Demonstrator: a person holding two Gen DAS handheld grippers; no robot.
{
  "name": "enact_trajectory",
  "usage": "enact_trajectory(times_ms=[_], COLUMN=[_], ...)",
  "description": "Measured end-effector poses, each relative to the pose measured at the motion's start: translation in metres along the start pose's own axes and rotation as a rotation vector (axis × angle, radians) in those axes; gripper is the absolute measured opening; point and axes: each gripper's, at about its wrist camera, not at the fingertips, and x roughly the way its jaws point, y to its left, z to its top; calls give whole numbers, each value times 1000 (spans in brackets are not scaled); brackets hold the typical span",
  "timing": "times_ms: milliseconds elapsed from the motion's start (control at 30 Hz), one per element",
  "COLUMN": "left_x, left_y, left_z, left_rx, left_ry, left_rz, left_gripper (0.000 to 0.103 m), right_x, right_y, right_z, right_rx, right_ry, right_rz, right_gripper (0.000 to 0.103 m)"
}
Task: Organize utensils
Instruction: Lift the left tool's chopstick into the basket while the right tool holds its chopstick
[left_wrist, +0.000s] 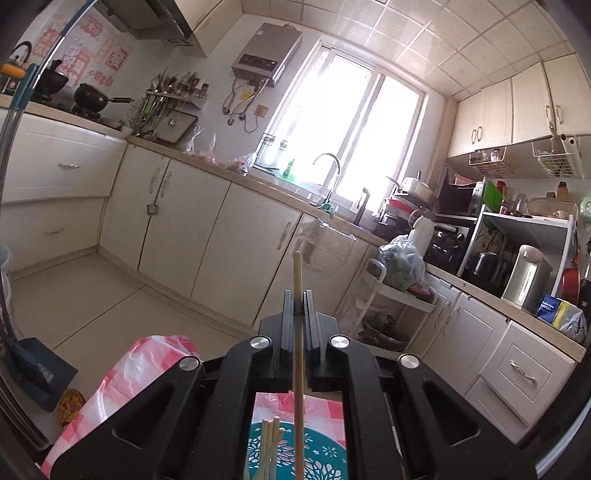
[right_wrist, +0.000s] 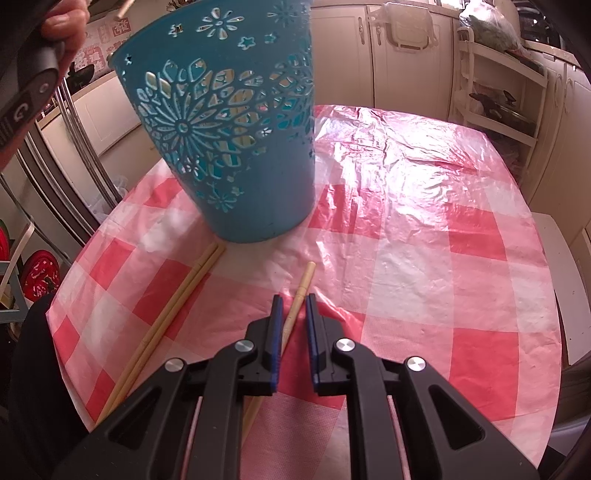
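Note:
My left gripper (left_wrist: 298, 300) is shut on a single wooden chopstick (left_wrist: 297, 280), held upright above the teal cut-out utensil basket (left_wrist: 314, 454), which holds a few chopsticks (left_wrist: 269, 439). In the right wrist view the same basket (right_wrist: 236, 122) stands at the table's far left. My right gripper (right_wrist: 294, 301) is open and low over the table, its jaws on either side of one loose chopstick (right_wrist: 301, 286). A pair of chopsticks (right_wrist: 173, 306) lies to its left.
The round table has a red-and-white checked plastic cloth (right_wrist: 406, 240). Kitchen cabinets (left_wrist: 207, 229), a sink (left_wrist: 328, 184) and a white trolley (right_wrist: 495, 96) stand beyond it. The hand holding the left gripper (right_wrist: 62, 26) is at the top left.

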Motion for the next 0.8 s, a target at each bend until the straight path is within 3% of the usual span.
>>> enact_trajectory(times_ms=[267, 567, 667, 700, 800], left_x=[13, 2, -19, -29, -65], left_y=[3, -2, 4, 6, 18], left_z=[-36, -56, -54, -52, -46], left_rx=[45, 185, 203, 209, 226], left_ry=[67, 201, 204, 190, 156], left_rz=[16, 50, 88, 110, 151], left_gripper=[5, 8, 39, 56, 73], right_x=[0, 0, -1, -1, -3], right_y=[-1, 0, 1, 0, -2], right_z=[0, 0, 0, 0, -1], right_rx=[4, -6, -6, -1, 27], right_ry=[1, 2, 0, 0, -1], right_rz=[6, 4, 16, 21, 37], right_gripper=[13, 14, 18, 19, 19])
